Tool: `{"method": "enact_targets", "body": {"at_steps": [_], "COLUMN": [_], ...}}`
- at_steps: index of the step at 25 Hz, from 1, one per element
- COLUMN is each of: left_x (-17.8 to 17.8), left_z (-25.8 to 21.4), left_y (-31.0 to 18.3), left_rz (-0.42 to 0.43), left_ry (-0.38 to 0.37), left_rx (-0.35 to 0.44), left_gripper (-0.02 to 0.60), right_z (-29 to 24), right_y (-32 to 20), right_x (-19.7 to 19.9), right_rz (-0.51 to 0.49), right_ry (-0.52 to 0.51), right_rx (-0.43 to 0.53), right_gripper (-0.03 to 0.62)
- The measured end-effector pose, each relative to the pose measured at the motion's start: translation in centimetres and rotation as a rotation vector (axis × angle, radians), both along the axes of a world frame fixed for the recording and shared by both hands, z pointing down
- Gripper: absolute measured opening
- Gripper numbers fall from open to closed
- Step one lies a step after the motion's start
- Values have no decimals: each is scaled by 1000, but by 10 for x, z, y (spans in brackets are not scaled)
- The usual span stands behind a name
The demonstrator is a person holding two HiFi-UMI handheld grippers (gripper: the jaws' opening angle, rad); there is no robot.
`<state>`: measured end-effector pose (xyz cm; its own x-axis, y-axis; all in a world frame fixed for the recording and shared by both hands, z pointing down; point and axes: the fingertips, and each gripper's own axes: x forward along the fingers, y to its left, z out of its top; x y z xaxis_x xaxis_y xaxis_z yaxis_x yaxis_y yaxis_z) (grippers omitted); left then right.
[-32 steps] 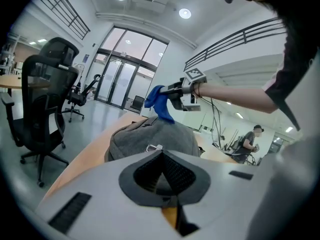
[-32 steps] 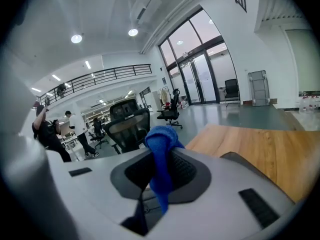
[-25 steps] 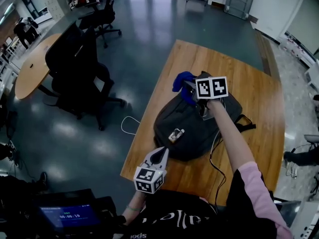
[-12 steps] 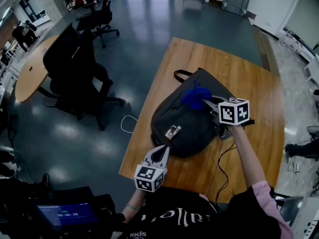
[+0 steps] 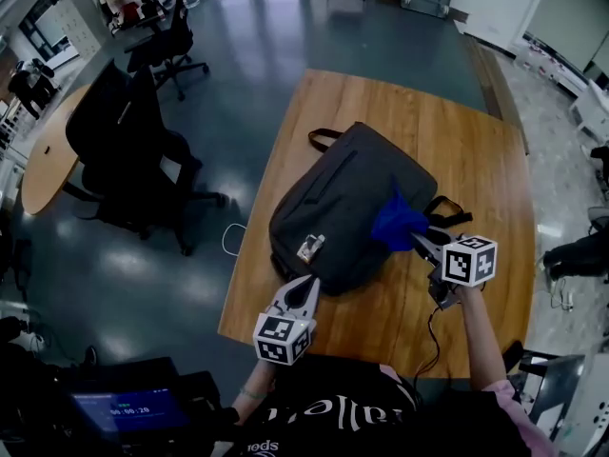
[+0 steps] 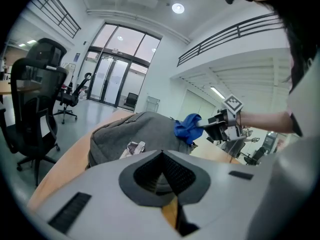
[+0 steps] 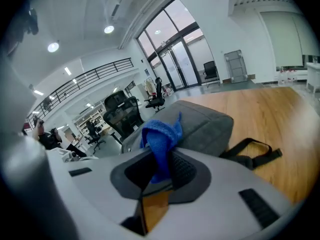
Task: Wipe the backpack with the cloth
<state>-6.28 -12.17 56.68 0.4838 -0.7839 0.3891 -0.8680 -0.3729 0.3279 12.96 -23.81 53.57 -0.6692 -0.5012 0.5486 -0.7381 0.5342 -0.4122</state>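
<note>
- The left hand-held gripper (image 5: 308, 286) has its jaws pressed together with nothing between them. It hangs over the near edge of the surface (image 5: 430, 127), its tips just short of the backpack's near end.
- The right hand-held gripper (image 5: 420, 241) is clamped on a blue cloth (image 5: 396, 221). In the right gripper view the fabric rises from between the jaws in a crumpled bunch (image 7: 160, 136).
- The cloth touches the backpack (image 5: 341, 193) at its right-hand edge, directly ahead of the right hand-held gripper's tips.
- The backpack is dark grey with a woven, felt-like face. It lies flat, stretching diagonally away from both hand-held grippers.
- A small pale tag (image 5: 306, 248) sits on its near end, just beyond the left hand-held gripper.
- A black strap (image 5: 448, 205) loops out onto the wood just beyond the right hand-held gripper. A carry handle (image 5: 320, 137) sticks out at the backpack's far end.
- The surface is a light wooden top with visible grain, bare beyond the backpack.
- To the left of the left hand-held gripper a white cable (image 5: 231, 239) curls on the glossy grey-green floor (image 5: 262, 46).
- Farther left stands a black office chair (image 5: 119, 146), with a round wooden table (image 5: 40, 171) past it.
- Far ahead of the hand-held grippers tall glass doors (image 6: 107, 81) close off the room.
</note>
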Motion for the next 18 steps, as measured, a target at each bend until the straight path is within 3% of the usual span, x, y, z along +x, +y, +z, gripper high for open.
{"method": "enact_targets", "body": {"at_steps": [5,9,18], "left_x": [8,10,8], "left_z": [-5,-7,-4], "left_y": [0,0,3], "left_rz": [29,40,12], "left_ry": [-4,-6,13], "left_rx": [-1,-1,-13], "left_gripper": [-1,0,0], "right_z": [23,25,-78], "right_y": [16,21,-39], "right_x": [33,40,-10], "right_rz": [81,85,-36], "right_ry": [28,51,5], "right_rx": [-56,-64,147], "right_gripper": [55,54,55]}}
